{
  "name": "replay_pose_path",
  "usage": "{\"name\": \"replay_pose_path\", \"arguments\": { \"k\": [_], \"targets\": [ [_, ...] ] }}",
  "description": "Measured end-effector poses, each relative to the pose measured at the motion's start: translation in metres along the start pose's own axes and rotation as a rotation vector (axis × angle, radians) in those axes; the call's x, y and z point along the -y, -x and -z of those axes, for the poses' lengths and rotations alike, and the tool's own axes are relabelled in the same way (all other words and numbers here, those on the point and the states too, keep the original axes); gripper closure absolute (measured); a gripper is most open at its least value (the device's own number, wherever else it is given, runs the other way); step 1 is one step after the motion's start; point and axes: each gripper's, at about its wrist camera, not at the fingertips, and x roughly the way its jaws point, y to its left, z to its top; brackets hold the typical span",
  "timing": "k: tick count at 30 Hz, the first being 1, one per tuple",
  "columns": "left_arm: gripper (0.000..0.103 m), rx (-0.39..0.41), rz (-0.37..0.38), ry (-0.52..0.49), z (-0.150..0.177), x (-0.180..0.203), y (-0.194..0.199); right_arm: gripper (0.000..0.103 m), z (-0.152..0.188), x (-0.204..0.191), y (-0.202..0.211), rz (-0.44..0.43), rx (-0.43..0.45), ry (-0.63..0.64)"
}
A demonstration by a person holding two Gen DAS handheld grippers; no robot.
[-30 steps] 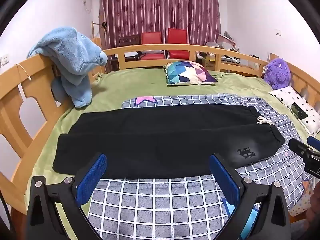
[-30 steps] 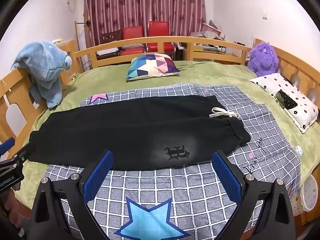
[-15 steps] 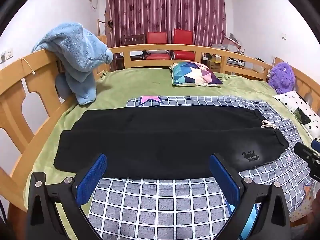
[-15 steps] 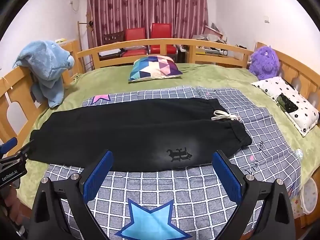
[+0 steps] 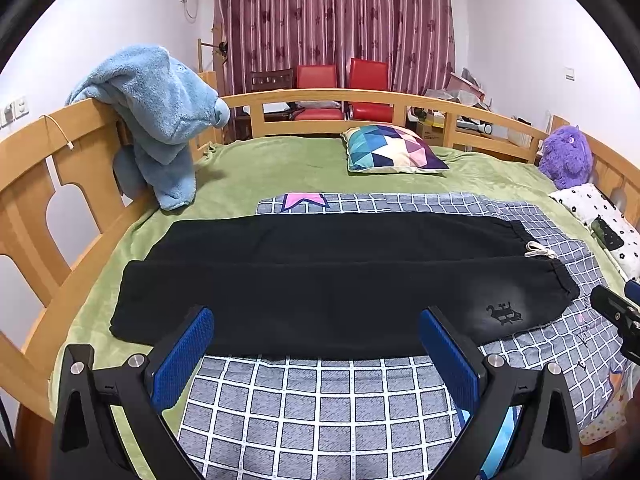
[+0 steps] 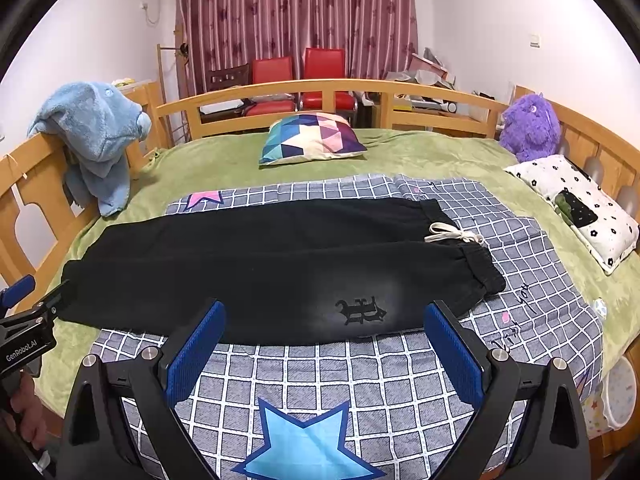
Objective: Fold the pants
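Black pants (image 5: 320, 280) lie flat on a grey checked blanket (image 5: 320, 400), legs side by side, cuffs at the left, waistband with a white drawstring (image 5: 540, 249) at the right. The pants (image 6: 280, 264) show the same way in the right wrist view, with a dark emblem (image 6: 360, 311) near the front edge. My left gripper (image 5: 316, 332) is open and empty, just above the pants' near edge. My right gripper (image 6: 324, 328) is open and empty, over the near edge by the emblem. Each gripper's tip shows at the other view's edge.
The bed has a green cover (image 5: 280, 168) and a wooden rail (image 5: 60, 184) all round. A blue plush towel (image 5: 160, 120) hangs on the left rail. A patterned cushion (image 5: 394, 148), a purple plush toy (image 5: 566, 158) and a white flowered pillow (image 6: 576, 204) lie further back and right.
Both grippers have shifted slightly, so the pants sit a little differently in each view. Both jaws stay open. The pants have not moved.
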Motion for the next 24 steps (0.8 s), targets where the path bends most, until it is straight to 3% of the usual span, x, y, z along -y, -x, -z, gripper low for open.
{"name": "replay_pose_path", "arguments": {
  "k": [24],
  "targets": [
    [0.000, 0.003, 0.002, 0.016, -0.0030, -0.0032, 0.0006, 0.005, 0.0009, 0.0009, -0.0002, -0.001, 0.002, 0.001]
  ]
}}
